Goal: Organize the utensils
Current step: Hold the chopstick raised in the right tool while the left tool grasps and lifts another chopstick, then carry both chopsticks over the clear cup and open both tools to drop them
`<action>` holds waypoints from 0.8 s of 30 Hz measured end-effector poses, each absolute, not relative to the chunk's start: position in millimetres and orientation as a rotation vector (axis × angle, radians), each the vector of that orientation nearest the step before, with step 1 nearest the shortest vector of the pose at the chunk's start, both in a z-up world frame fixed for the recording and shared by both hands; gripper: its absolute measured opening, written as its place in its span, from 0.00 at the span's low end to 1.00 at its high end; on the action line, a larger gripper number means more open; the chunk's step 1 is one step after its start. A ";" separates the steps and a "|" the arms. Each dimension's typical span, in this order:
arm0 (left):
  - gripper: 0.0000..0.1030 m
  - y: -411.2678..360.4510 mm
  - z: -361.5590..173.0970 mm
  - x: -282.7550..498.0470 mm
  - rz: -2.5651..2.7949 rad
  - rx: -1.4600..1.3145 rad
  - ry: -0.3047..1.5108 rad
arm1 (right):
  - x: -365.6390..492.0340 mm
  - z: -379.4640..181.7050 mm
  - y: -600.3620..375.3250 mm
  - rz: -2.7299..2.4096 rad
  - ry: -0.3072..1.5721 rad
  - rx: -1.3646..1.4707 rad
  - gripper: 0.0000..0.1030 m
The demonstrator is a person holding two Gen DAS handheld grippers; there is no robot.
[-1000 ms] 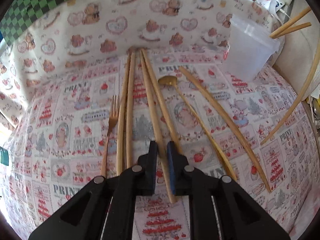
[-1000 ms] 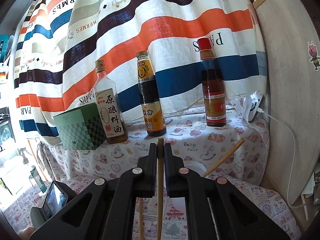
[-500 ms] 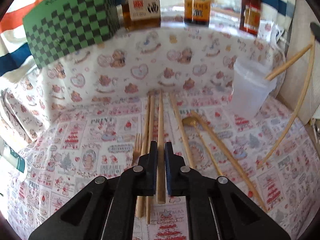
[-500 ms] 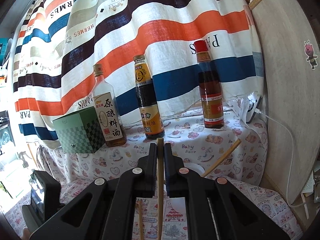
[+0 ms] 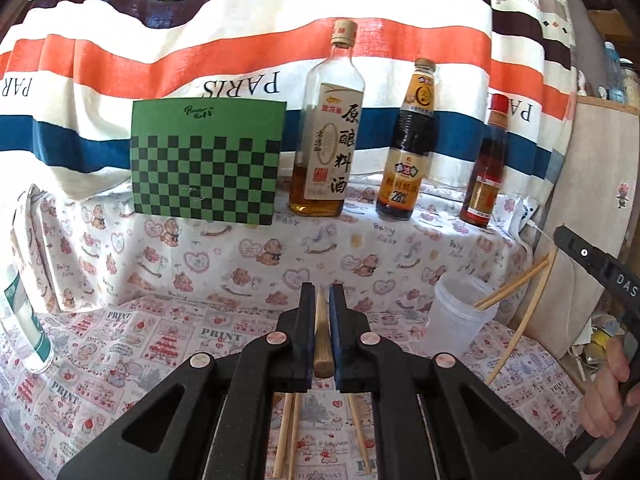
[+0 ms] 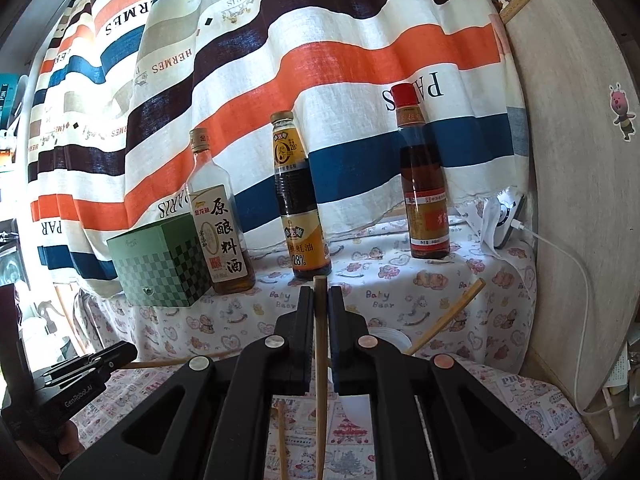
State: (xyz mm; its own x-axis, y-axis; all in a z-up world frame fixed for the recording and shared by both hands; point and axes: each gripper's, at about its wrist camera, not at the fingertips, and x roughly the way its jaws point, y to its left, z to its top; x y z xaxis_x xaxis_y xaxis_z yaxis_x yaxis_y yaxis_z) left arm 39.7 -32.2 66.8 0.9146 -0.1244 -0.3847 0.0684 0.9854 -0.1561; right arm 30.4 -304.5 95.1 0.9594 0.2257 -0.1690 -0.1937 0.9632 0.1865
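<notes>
1. Chopstick (image 5: 322,344) is pinched between the closed fingers of the left gripper (image 5: 321,300), lifted above the patterned tablecloth (image 5: 168,340).
2. A second chopstick (image 6: 320,344) is clamped upright in the right gripper (image 6: 319,300).
3. Both grippers are aimed roughly level toward the bottles (image 6: 298,200).

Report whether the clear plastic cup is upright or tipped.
Upright: the clear plastic cup stands on the patterned cloth, mouth up, with wooden chopsticks leaning out over its rim.

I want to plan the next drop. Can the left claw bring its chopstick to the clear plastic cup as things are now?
Probably yes. The left claw, shut on its chopstick, is lifted off the cloth, and nothing stands between it and the clear plastic cup. Chopsticks already lean in the cup, and the right claw is close beside it.
</notes>
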 end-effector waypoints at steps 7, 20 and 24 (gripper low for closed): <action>0.05 -30.5 64.8 35.2 -0.101 -0.157 0.399 | 31.1 95.6 -307.9 0.211 0.190 0.177 0.07; 0.05 -33.0 92.8 -4.7 -0.181 -0.201 0.199 | 6.8 108.9 -322.1 0.155 0.046 0.222 0.07; 0.05 -53.1 122.8 -15.5 -0.198 -0.166 0.108 | -5.6 131.5 -331.3 0.127 -0.066 0.236 0.07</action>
